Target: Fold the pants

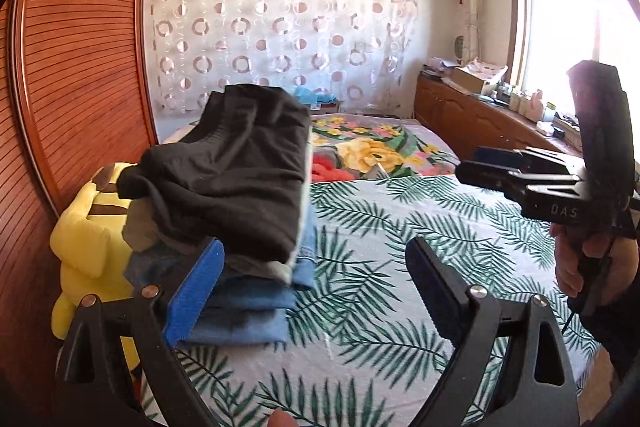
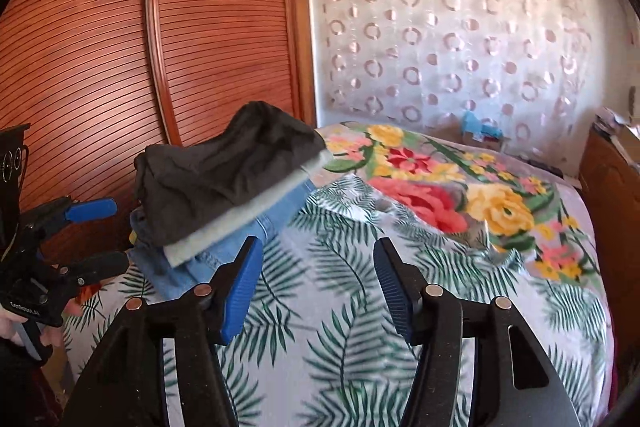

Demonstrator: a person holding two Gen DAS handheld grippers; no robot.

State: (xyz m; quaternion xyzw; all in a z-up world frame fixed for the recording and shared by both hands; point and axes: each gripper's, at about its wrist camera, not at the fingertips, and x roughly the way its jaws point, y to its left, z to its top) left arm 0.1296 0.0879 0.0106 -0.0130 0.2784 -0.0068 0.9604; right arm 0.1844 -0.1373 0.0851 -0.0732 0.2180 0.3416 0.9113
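- The black pants lie folded and somewhat rumpled on top of a stack of folded clothes.
- Beneath them sit a pale grey layer and blue denim.
- The stack rests on the leaf-print bed, near the wooden wardrobe.

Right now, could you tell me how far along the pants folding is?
Done: the black pants lie folded on top of the pile, over a grey garment and jeans, on the leaf-print sheet. In hand: nothing; the left tongs and right tongs are both open and empty. Left: no unfolded pants are visible on the bed.
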